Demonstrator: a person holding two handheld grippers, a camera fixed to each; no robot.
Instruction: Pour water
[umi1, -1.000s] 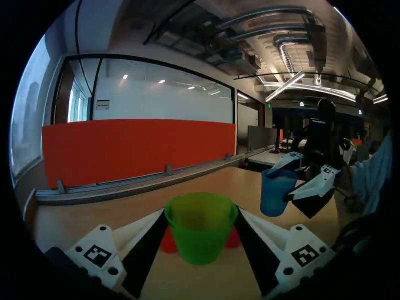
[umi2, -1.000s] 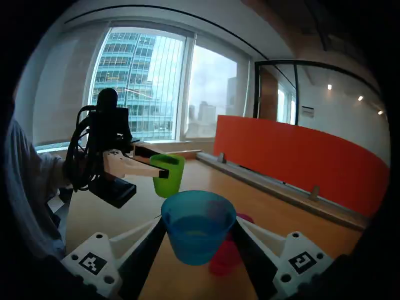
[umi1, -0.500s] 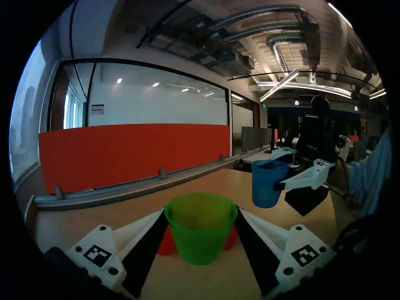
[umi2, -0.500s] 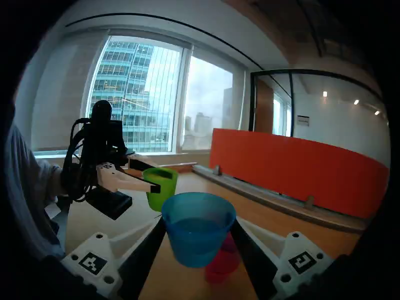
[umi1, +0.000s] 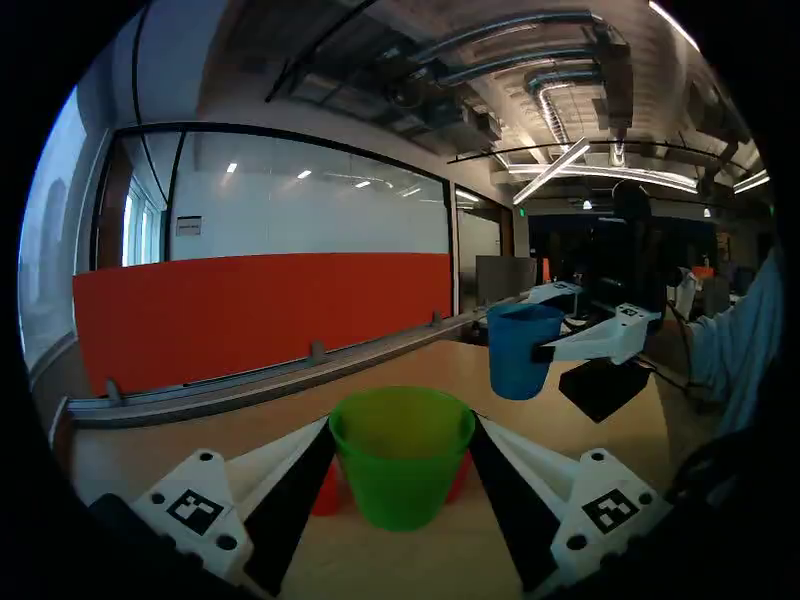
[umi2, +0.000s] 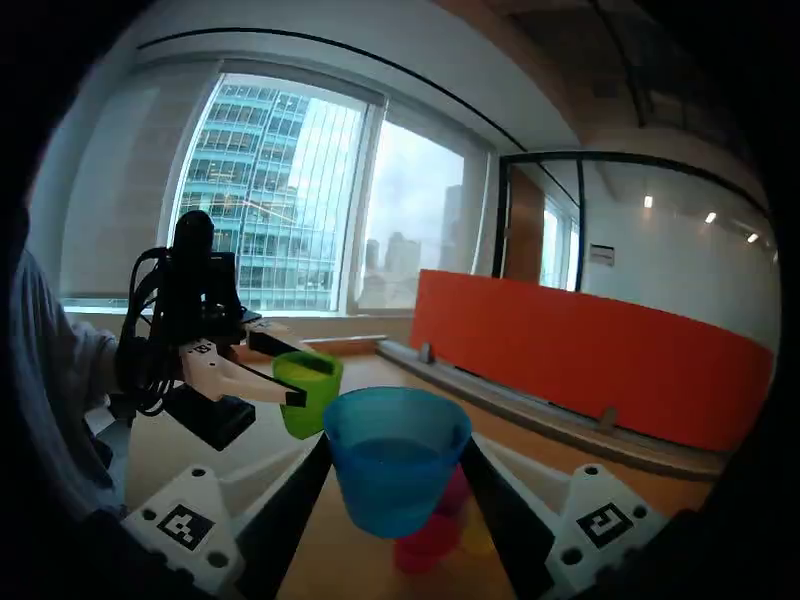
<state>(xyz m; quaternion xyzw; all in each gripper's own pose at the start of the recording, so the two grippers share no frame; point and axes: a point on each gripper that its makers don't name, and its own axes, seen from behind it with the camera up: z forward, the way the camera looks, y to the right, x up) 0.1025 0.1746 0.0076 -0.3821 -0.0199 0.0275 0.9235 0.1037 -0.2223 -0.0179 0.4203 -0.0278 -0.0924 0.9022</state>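
Note:
In the left gripper view a green cup (umi1: 402, 467) sits upright between my fingers, and my left gripper (umi1: 402, 470) is shut on it. To the upper right, the right gripper (umi1: 545, 352) holds a blue cup (umi1: 519, 349) above the wooden table (umi1: 590, 425). In the right gripper view my right gripper (umi2: 397, 475) is shut on the blue cup (umi2: 396, 470), which has water in it. The left gripper (umi2: 300, 395) with the green cup (umi2: 304, 390) hangs to the left, lower than the blue cup's rim.
Red and pink cups (umi2: 432, 535) stand on the table below the blue cup, and a red cup (umi1: 328, 490) shows behind the green one. An orange partition (umi1: 260, 315) runs along the table's far edge. A sleeve (umi2: 55, 400) is at the left.
Both grippers have risen with their cups. The blue cup has moved up and left in the left gripper view, closer to the green cup. Neither cup has tipped.

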